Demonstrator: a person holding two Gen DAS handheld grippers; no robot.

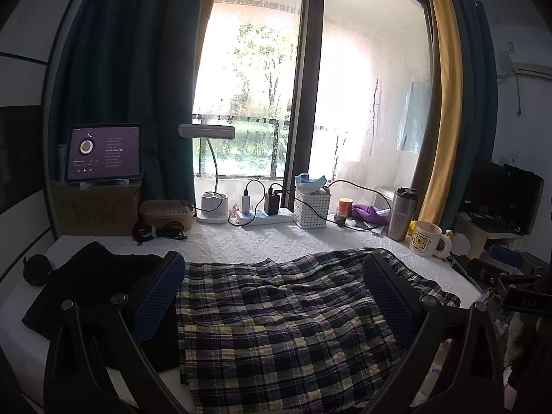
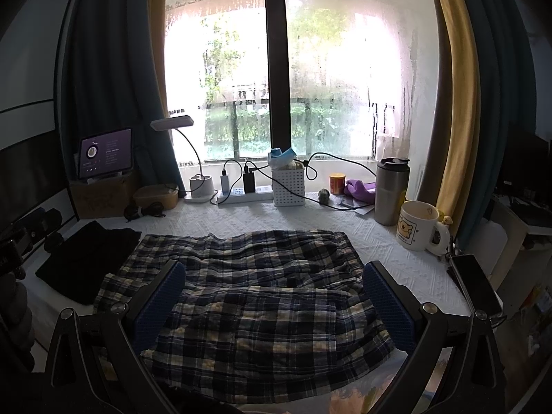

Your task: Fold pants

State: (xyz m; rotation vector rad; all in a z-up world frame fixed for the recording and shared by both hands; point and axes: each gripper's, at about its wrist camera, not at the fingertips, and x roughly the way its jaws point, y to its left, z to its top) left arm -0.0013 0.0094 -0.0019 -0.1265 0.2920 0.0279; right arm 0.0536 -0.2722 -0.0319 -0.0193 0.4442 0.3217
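Both grippers, left and right, hover spread wide and empty over the plaid pants rumpled on my white table, where pinching one layer could drag the fold crooked.

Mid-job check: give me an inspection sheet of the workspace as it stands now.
Surface: white textured cover, bare strip behind the garment.
Job's things: plaid pants lying rumpled, partly folded over themselves.
Clutter: black garment left of the pants; bear mug, steel tumbler, white basket, desk lamp, tablet, phone at the right edge.
Grippers: left gripper open over the pants; right gripper open, holding nothing.
Cables: black cable looping from the power strip; a coiled one beside the black garment.
Surroundings: fogged window, curtains both sides.
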